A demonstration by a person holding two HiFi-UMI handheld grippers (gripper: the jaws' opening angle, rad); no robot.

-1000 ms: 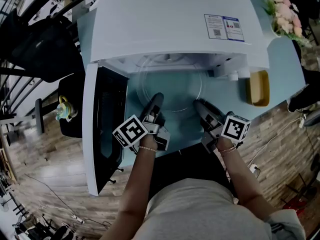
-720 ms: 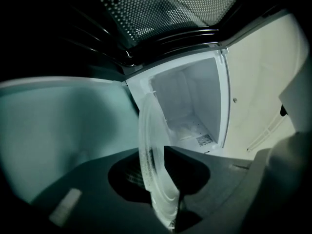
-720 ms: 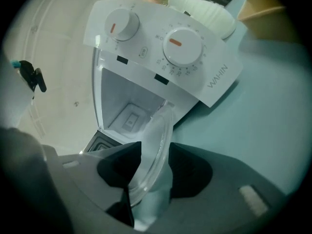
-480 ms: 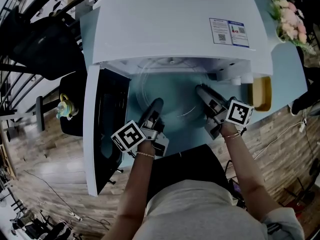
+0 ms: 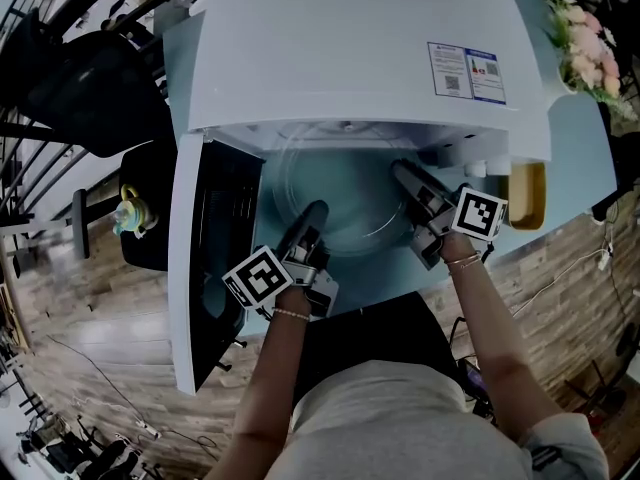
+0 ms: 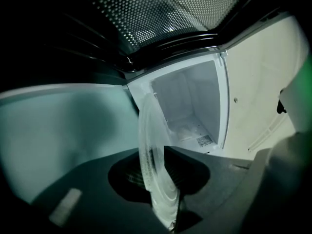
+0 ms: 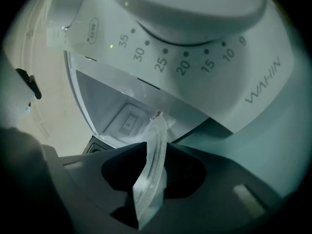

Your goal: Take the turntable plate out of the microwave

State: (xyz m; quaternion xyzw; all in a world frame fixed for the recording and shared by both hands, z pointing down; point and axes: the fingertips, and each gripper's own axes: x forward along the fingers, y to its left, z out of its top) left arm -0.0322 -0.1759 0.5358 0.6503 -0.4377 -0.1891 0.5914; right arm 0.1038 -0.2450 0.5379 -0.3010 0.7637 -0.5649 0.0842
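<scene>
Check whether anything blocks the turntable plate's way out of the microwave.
Nothing visible does. The door is swung open leftward, and the turntable plate sits at the open front, its rim in the left claw and the right claw, which has just been closing on it.

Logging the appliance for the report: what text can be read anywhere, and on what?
"35 30 25 20 15 10", last numeral unclear: around the timer dial.
"WAHIN": on the control panel.
Oval mark left of the dial: blurred.
Sticker on the microwave top: too small to read.
</scene>
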